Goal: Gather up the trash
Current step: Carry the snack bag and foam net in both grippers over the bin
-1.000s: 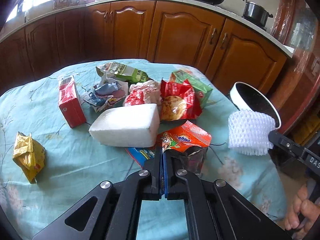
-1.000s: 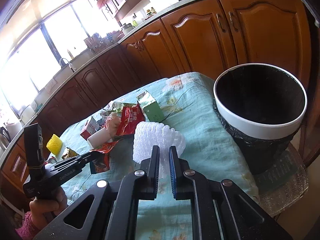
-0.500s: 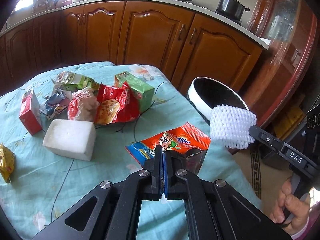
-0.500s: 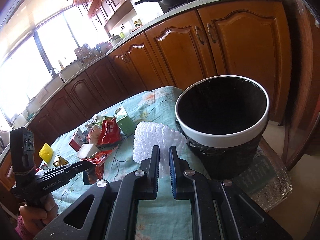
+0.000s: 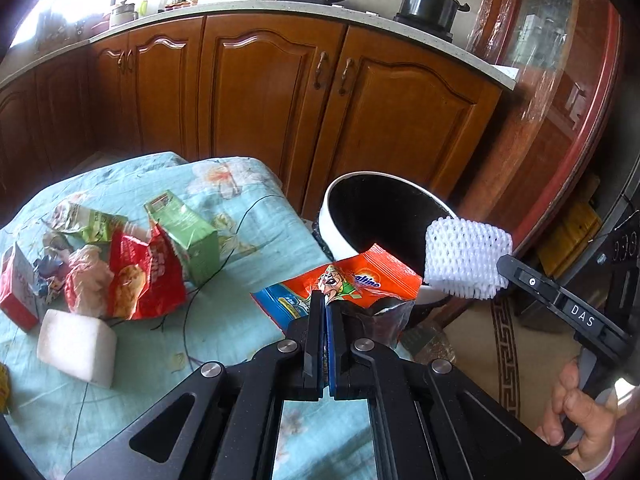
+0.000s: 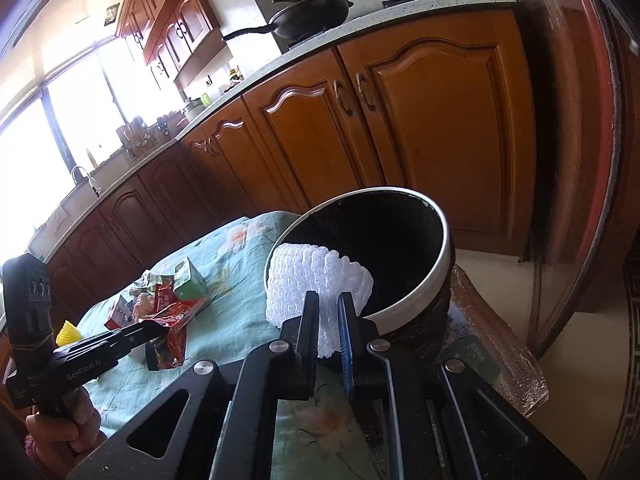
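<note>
My left gripper (image 5: 325, 304) is shut on an orange and blue snack wrapper (image 5: 352, 284), held up near the table's right edge, just short of the bin. A white-rimmed bin with a black liner (image 5: 384, 216) stands off the table's corner. My right gripper (image 6: 329, 304) is shut on a white foam net sleeve (image 6: 316, 276), which hangs at the near rim of the bin (image 6: 416, 304). The left wrist view shows that foam sleeve (image 5: 466, 260) over the bin's right rim. In the right wrist view the left gripper (image 6: 154, 328) carries the wrapper (image 6: 172, 338) at lower left.
More litter lies on the teal flowered tablecloth (image 5: 240, 216): a green carton (image 5: 188, 240), a red snack bag (image 5: 140, 280), a white foam block (image 5: 76, 346), a red box (image 5: 16, 288) and crumpled wrappers. Wooden cabinets (image 5: 260, 92) stand behind, a patterned rug (image 5: 504, 344) to the right.
Both grippers have swung right toward the bin with their loads. The bin has grown larger and nearer; the foam sleeve now overlaps its rim and the litter pile has slid left.
</note>
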`<act>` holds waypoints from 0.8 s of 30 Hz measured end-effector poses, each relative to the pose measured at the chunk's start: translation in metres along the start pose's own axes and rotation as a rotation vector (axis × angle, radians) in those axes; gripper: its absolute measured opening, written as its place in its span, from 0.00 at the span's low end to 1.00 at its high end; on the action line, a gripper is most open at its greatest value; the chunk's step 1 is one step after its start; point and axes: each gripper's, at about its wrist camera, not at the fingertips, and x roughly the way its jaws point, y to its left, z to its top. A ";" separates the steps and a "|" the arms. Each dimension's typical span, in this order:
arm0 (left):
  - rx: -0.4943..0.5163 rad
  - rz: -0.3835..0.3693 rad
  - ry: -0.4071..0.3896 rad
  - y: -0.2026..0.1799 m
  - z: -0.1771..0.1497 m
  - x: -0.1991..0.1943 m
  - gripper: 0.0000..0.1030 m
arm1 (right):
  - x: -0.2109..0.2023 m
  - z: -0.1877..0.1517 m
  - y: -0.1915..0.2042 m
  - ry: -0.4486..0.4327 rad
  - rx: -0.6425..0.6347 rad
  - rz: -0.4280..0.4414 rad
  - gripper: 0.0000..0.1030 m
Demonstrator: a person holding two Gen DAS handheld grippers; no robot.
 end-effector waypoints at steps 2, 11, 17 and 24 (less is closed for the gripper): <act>0.009 -0.005 -0.002 -0.006 0.007 0.008 0.00 | 0.002 0.005 -0.007 -0.001 0.001 -0.015 0.09; 0.044 -0.009 0.002 -0.030 0.039 0.050 0.00 | 0.014 0.025 -0.023 -0.003 -0.013 -0.062 0.09; 0.070 -0.003 0.014 -0.041 0.056 0.078 0.00 | 0.030 0.038 -0.027 0.020 -0.036 -0.081 0.09; 0.095 0.010 0.060 -0.050 0.068 0.111 0.00 | 0.049 0.046 -0.030 0.057 -0.066 -0.098 0.10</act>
